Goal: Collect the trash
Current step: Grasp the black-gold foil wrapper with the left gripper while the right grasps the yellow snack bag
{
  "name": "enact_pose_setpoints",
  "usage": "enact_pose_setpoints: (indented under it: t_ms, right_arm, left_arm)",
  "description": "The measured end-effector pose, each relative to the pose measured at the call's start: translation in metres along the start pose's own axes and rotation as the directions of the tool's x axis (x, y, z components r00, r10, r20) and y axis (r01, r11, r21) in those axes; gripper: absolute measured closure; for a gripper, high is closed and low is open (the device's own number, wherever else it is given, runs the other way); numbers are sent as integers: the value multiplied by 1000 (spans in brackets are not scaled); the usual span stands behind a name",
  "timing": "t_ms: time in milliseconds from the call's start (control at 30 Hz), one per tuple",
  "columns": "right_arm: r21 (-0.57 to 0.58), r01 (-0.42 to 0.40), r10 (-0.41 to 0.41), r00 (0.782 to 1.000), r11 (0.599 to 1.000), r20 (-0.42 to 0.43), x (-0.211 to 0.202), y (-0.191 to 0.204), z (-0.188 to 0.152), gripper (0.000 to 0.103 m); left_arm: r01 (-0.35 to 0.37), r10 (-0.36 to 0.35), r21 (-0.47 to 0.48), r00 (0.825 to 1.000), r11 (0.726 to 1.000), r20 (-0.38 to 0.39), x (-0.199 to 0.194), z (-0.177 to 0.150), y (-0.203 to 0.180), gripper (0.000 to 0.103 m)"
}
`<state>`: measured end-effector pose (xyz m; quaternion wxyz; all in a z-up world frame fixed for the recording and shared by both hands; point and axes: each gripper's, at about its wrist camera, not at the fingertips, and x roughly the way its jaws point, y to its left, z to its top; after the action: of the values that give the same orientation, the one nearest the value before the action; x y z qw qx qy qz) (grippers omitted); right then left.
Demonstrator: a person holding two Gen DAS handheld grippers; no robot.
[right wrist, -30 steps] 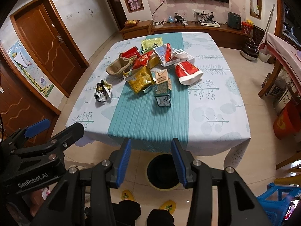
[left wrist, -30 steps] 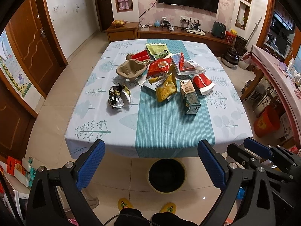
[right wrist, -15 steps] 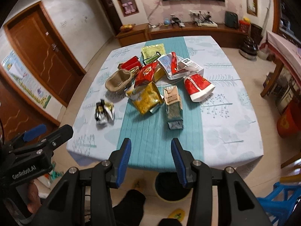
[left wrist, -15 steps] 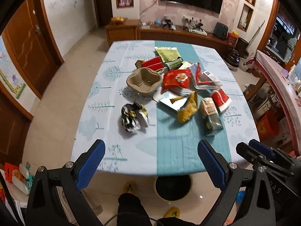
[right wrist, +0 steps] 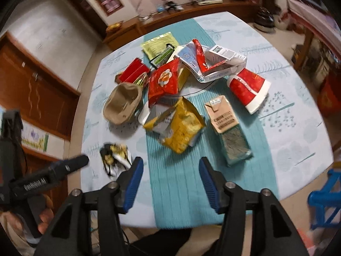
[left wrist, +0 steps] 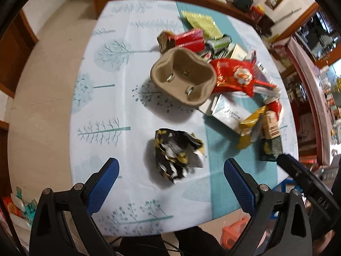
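A heap of trash lies on the tablecloth (left wrist: 102,111). Nearest to me is a crumpled black and gold wrapper (left wrist: 177,157), lying just beyond and between the fingers of my left gripper (left wrist: 170,164), which is wide open and apart from it. Behind the wrapper sit a brown pulp cup carrier (left wrist: 183,76) and a red snack bag (left wrist: 234,76). My right gripper (right wrist: 170,161) hangs over the teal runner, its jaws opening with nothing between them. Just ahead of it lie a yellow bag (right wrist: 179,130) and a brown and green carton (right wrist: 228,128), with a red paper cup (right wrist: 249,87) further back.
A green packet (right wrist: 157,44) and an opened white box (right wrist: 221,57) lie at the far end of the heap. A blue stool (right wrist: 326,200) stands by the table's right corner. Wooden doors (right wrist: 32,91) are on the left and a sideboard (right wrist: 191,19) behind.
Both grippers have come forward and down over the table, so the trash looks closer. The bin under the table edge has dropped out of view. The right jaws stand wider apart.
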<state>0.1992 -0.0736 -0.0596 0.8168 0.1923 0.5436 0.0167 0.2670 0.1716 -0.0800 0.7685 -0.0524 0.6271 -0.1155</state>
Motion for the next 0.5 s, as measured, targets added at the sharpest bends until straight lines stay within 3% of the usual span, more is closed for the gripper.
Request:
enact_pose_setpoints:
  t_ms: [367, 500]
  right_arm:
    - [100, 144, -140, 989, 985, -49, 67, 15, 28, 41]
    - [115, 233, -224, 971, 966, -85, 84, 12, 32, 41]
  left_arm:
    - [76, -67, 54, 988, 996, -142, 51, 23, -6, 5]
    - [55, -42, 69, 984, 996, -175, 67, 27, -11, 5]
